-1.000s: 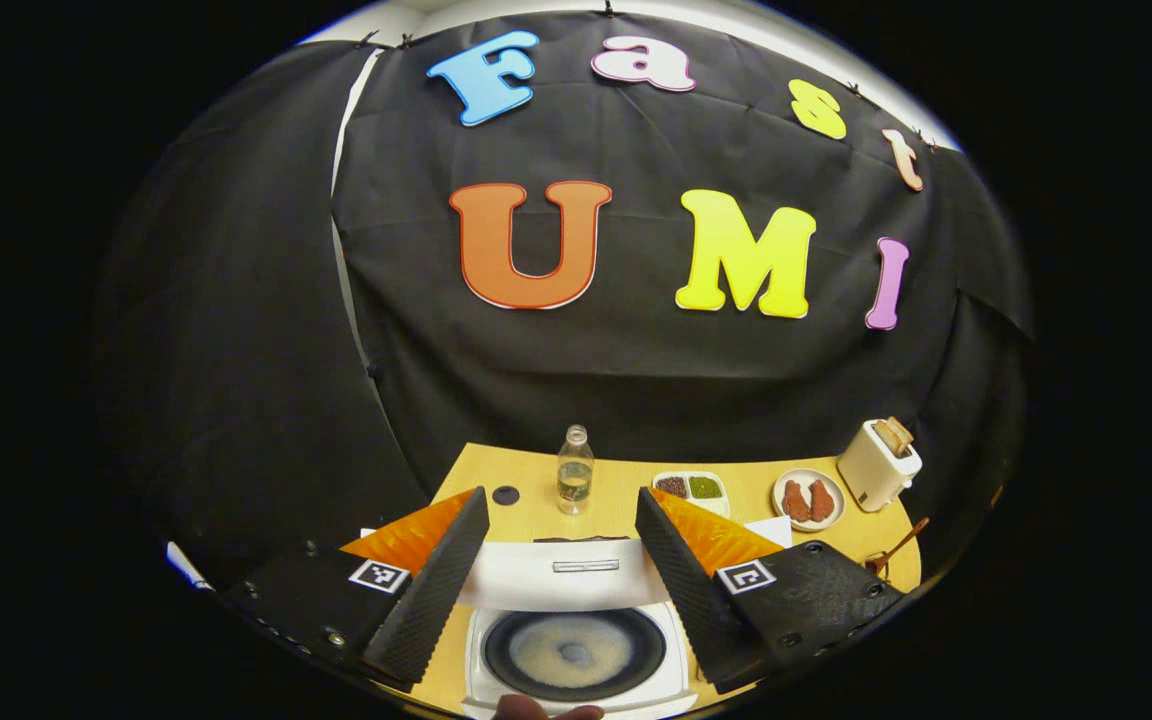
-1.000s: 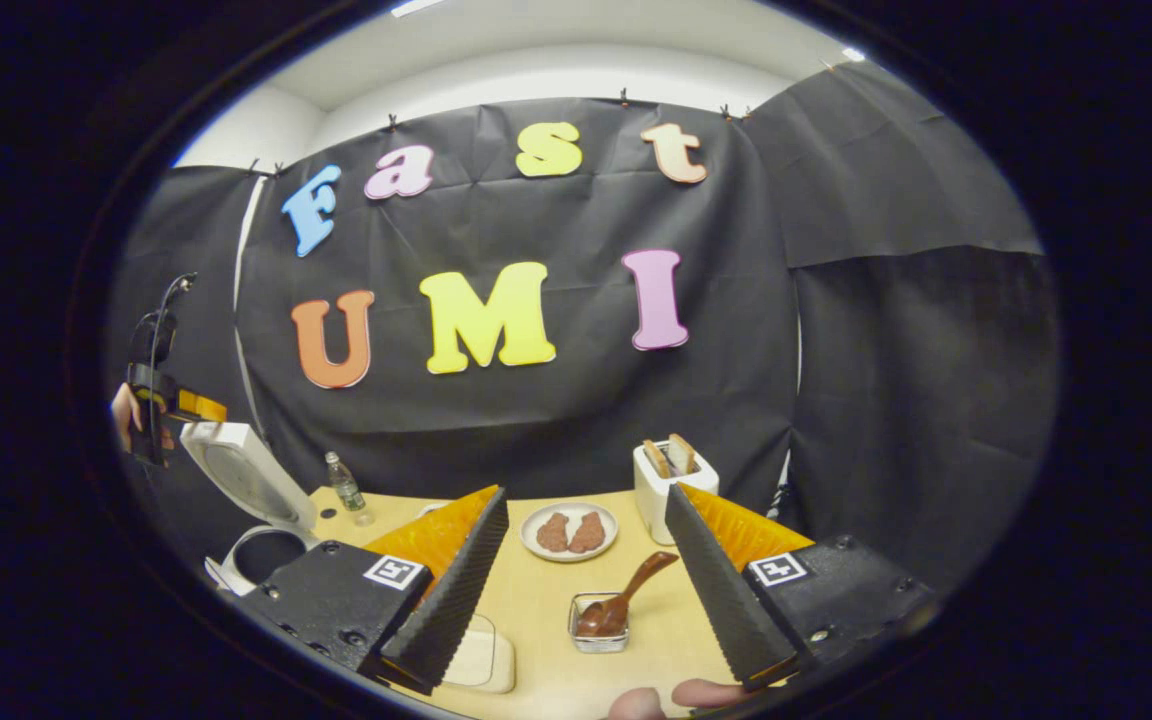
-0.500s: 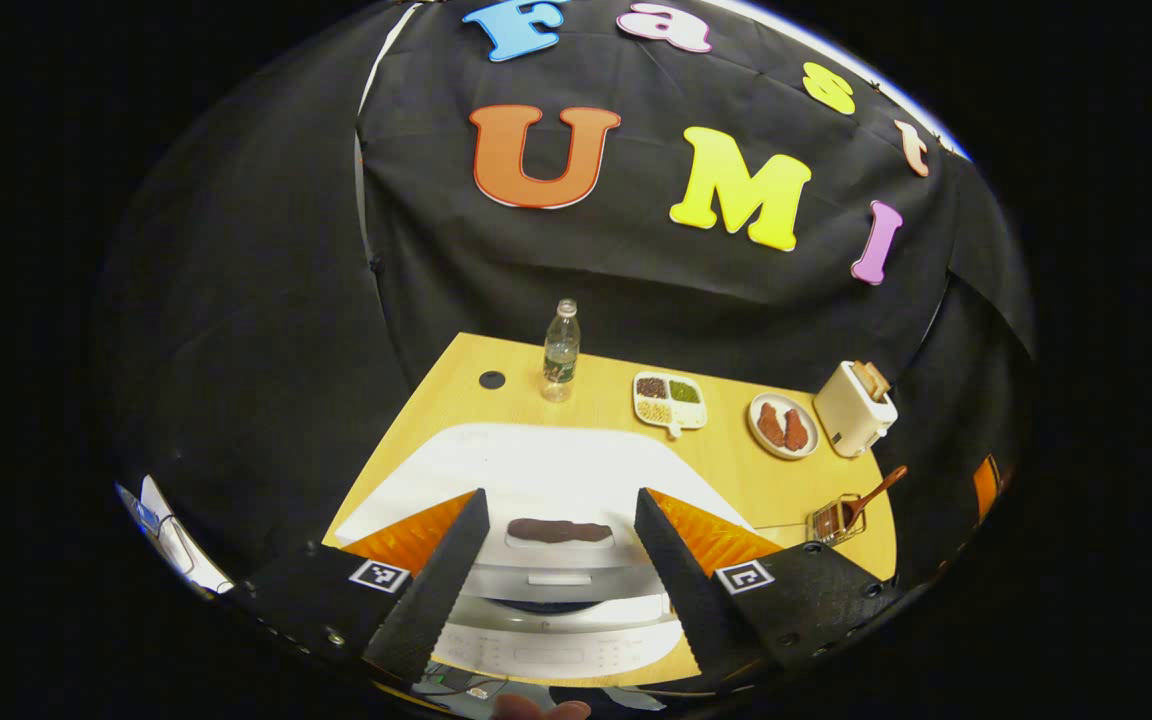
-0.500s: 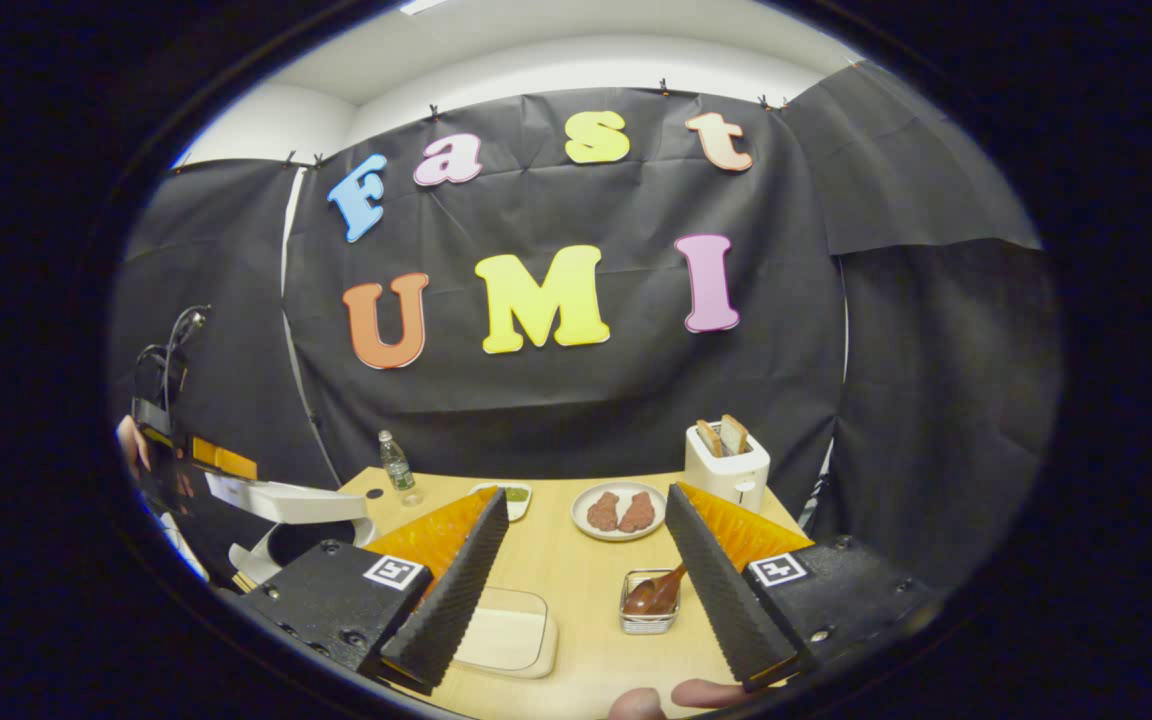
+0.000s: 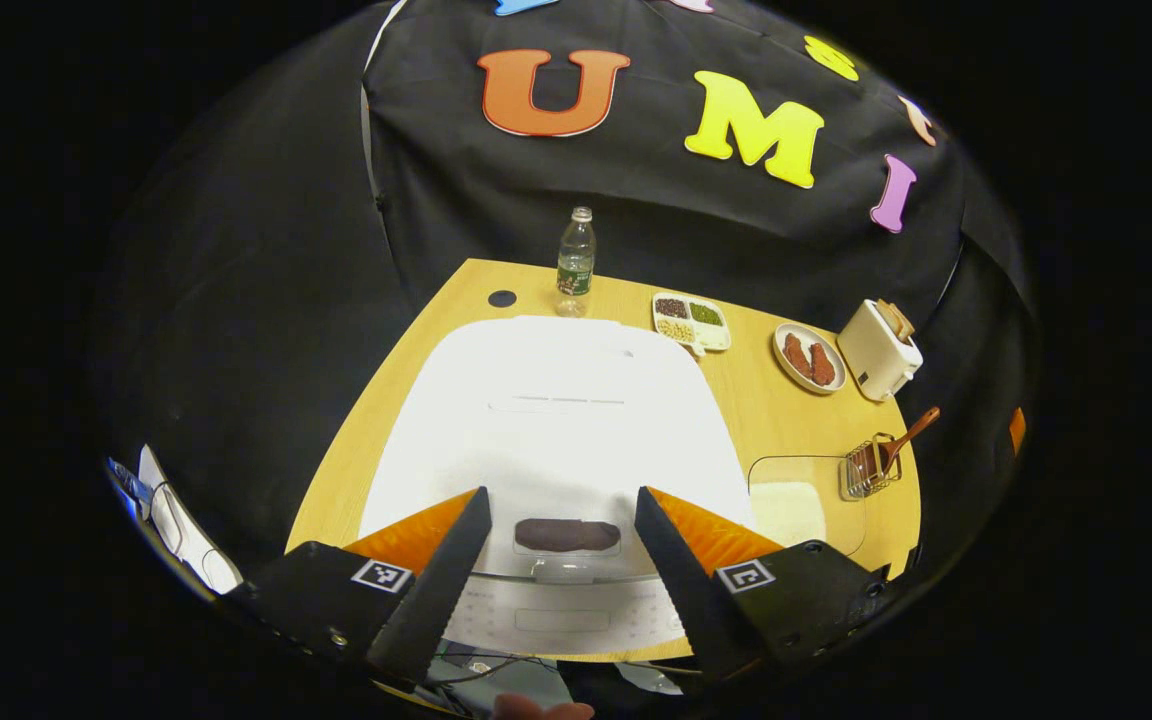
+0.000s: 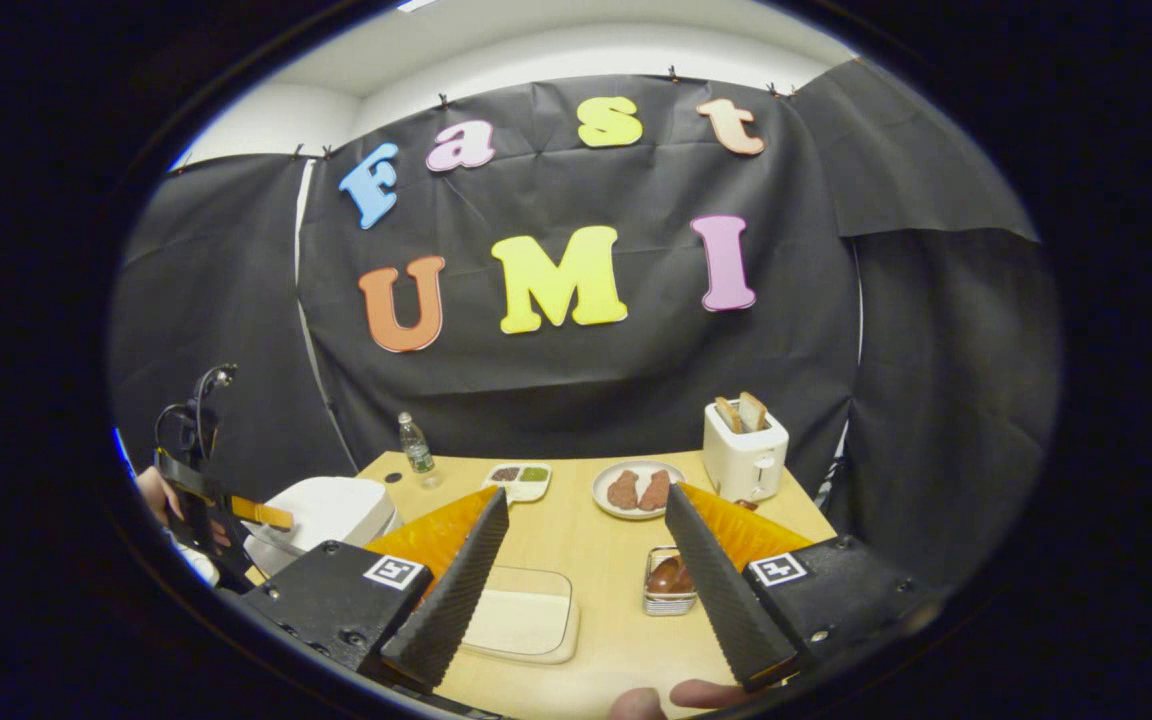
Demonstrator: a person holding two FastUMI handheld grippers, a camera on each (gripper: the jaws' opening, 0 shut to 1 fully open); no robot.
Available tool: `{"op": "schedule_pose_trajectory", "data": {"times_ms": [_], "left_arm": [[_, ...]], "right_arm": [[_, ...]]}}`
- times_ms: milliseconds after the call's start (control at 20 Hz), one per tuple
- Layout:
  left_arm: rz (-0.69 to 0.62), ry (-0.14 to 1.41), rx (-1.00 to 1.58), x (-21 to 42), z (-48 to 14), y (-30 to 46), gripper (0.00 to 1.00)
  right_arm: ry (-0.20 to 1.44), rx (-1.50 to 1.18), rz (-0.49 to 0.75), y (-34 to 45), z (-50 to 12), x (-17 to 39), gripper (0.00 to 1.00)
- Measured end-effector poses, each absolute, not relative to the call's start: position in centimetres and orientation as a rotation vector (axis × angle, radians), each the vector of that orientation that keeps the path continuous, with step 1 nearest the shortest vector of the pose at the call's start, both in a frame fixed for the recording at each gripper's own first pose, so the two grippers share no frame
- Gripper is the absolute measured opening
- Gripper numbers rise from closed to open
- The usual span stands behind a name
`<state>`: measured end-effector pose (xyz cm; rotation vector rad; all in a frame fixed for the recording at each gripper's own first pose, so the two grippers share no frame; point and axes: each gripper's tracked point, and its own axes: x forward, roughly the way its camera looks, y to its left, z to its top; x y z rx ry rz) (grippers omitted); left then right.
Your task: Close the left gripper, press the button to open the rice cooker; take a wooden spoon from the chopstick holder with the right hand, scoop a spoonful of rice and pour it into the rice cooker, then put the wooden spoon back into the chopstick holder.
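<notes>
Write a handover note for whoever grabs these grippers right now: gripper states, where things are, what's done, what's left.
Left gripper: open, empty, over the rice cooker front.
Right gripper: open, empty, above the rice container.
Wooden spoon sits in the chopstick holder.
Cooker lid is shut; a second ago it stood open with rice inside.
Probably done: scoop, pour, spoon return. Left: seemingly nothing, but check the pot.

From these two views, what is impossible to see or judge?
- Inside of the rice cooker: its shut lid covers it, left gripper view.
- Spoon handle: the right gripper finger hides it, right gripper view.
- Divided dish contents: too small in both views.
- Cooker front panel: partly behind the left gripper fingers.
</notes>
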<state>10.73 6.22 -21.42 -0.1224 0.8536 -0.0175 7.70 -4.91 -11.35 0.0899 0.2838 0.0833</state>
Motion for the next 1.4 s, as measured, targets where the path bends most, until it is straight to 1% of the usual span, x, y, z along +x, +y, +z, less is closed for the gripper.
{"op": "schedule_pose_trajectory", "data": {"times_ms": [50,100,350,400,650,900,1050,1250,1300,1350,1400], "left_arm": [[-0.011,0.866,-0.121,10.6,-22.0,6.3,1.0],[0.002,0.885,-0.119,10.2,-22.6,6.6,0.95],[0.012,0.923,-0.072,9.2,-23.9,7.3,0.97],[0.005,0.923,-0.064,9.3,-23.8,7.3,0.99],[-0.059,0.887,0.03,9.0,-24.3,7.4,0.99],[-0.023,0.784,-0.007,9.6,-24.1,7.4,1.0],[0.013,0.747,-0.006,9.5,-23.7,7.4,0.97],[0.076,0.67,-0.046,10.1,-21.2,7.4,0.97],[0.086,0.68,-0.045,10.0,-21.2,7.4,0.97],[0.095,0.711,-0.05,9.5,-21.6,7.3,0.97],[0.105,0.738,-0.064,9.0,-22.0,7.2,1.0]], "right_arm": [[0.285,0.091,0.087,-4.6,-11.4,7.9,1.0],[0.286,0.091,0.092,-4.3,-11.4,7.9,1.0],[0.284,0.1,0.108,-3.2,-11.9,8.5,1.0],[0.286,0.109,0.111,-3.0,-12.1,8.6,1.0],[0.304,0.154,0.118,-2.3,-13.1,8.7,1.0],[0.302,0.133,0.135,-1.6,-13.1,8.2,1.0],[0.294,0.139,0.156,-1.7,-12.4,8.8,1.0],[0.264,0.124,0.195,-2.3,-11.2,10.5,1.0],[0.266,0.126,0.21,-2.4,-11.4,10.8,1.0],[0.274,0.129,0.231,-2.3,-11.7,11.2,0.96],[0.285,0.13,0.251,-2.4,-12.1,11.6,0.96]]}}
